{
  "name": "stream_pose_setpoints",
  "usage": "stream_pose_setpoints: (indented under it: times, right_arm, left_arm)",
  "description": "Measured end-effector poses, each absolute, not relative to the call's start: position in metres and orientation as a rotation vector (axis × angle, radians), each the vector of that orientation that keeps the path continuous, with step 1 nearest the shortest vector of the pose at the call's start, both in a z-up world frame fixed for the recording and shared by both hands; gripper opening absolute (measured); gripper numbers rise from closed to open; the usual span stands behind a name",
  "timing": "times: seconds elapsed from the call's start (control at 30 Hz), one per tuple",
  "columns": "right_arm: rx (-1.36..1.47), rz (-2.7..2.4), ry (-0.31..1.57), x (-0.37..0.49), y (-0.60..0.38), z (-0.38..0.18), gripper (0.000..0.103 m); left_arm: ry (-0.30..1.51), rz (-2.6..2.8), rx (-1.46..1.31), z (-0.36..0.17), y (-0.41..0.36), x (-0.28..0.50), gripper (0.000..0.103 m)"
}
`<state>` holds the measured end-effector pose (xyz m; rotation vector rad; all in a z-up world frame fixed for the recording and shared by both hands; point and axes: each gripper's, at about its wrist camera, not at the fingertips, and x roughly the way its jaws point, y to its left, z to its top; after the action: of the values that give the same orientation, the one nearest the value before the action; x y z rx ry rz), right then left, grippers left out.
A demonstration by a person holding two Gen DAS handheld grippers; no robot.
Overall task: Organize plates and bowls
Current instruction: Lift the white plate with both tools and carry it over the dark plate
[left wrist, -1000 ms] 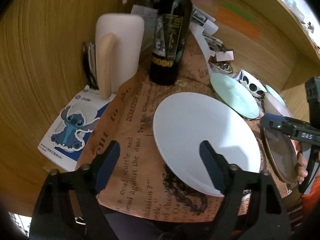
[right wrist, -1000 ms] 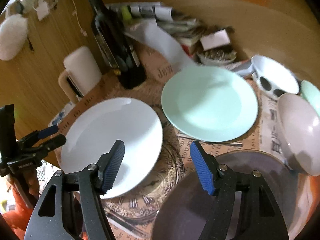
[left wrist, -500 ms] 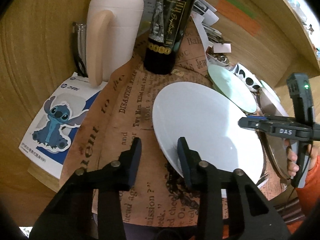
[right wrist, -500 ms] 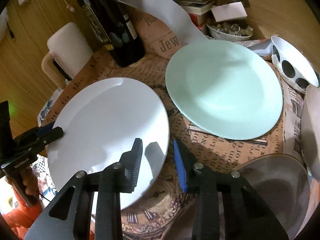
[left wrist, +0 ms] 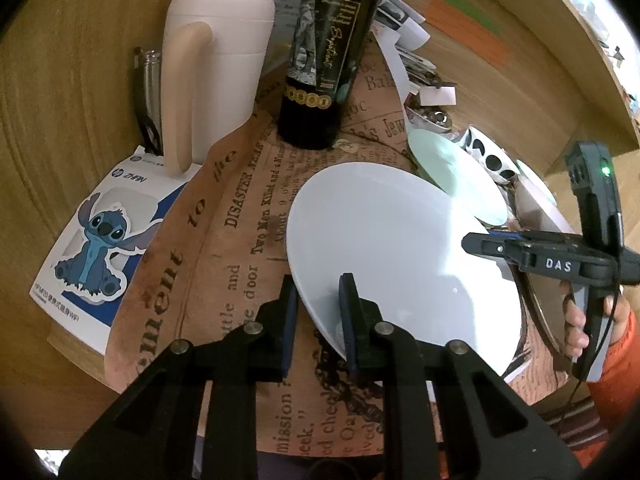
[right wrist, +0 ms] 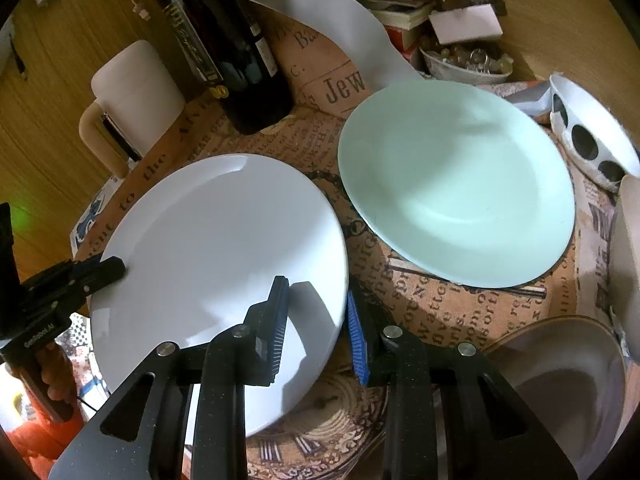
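The white plate (left wrist: 400,248) lies mid-frame on the printed cloth (left wrist: 240,240) covering the worktop. The left tool (left wrist: 318,312) straddles the plate's near-left rim, its jaws closing, one finger over the rim and one outside it. The right tool (right wrist: 316,320) straddles the opposite rim, at lower centre of its view, its jaws also closing on the edge. A green plate (right wrist: 456,184) sits at upper right, close beside the white one. A dark bottle (left wrist: 328,52) and a cream mug (left wrist: 216,56) stand at the top.
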<state>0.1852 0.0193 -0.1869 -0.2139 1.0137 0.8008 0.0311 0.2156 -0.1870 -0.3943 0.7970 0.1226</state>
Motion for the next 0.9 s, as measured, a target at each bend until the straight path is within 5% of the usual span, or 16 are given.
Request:
stream_pose_setpoints:
  times: [0.9]
  right_arm:
    - [-0.116,0.781,0.859,0.166,-0.022,-0.142,0.025]
  left_arm:
    - [0.687,0.132,-0.375,-0.147,0.186,0.033,0.02]
